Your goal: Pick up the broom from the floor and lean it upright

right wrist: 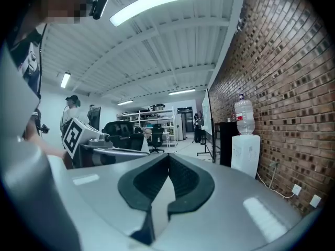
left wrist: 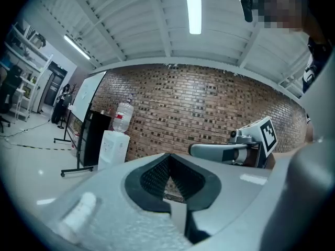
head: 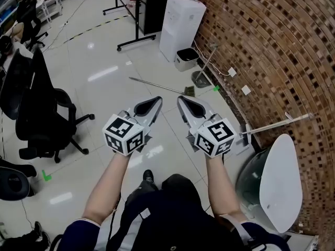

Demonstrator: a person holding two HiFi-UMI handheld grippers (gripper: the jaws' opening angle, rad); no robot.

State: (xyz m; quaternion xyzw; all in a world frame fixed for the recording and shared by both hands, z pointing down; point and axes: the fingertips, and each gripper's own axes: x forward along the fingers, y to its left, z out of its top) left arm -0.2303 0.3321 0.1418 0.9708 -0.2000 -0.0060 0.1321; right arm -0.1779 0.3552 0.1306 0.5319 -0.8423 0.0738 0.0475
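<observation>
The broom (head: 161, 86) lies flat on the pale tiled floor ahead of me, its thin handle running left and its dark green head (head: 189, 91) near the brick wall. I hold both grippers side by side at chest height, well short of it and above the floor. The left gripper (head: 150, 106) is shut and holds nothing; the right gripper (head: 187, 106) is shut and holds nothing too. In the left gripper view the closed jaw tips (left wrist: 168, 156) point at the brick wall; in the right gripper view the tips (right wrist: 168, 156) point down the room. Neither gripper view shows the broom.
A dustpan (head: 201, 78) with a long handle stands by the wall just past the broom head. Behind it are a small bin (head: 186, 59) and a white water dispenser (head: 180, 27). Black office chairs (head: 39, 106) stand on the left; a white chair (head: 280, 182) and a long-handled tool (head: 275, 124) are on the right.
</observation>
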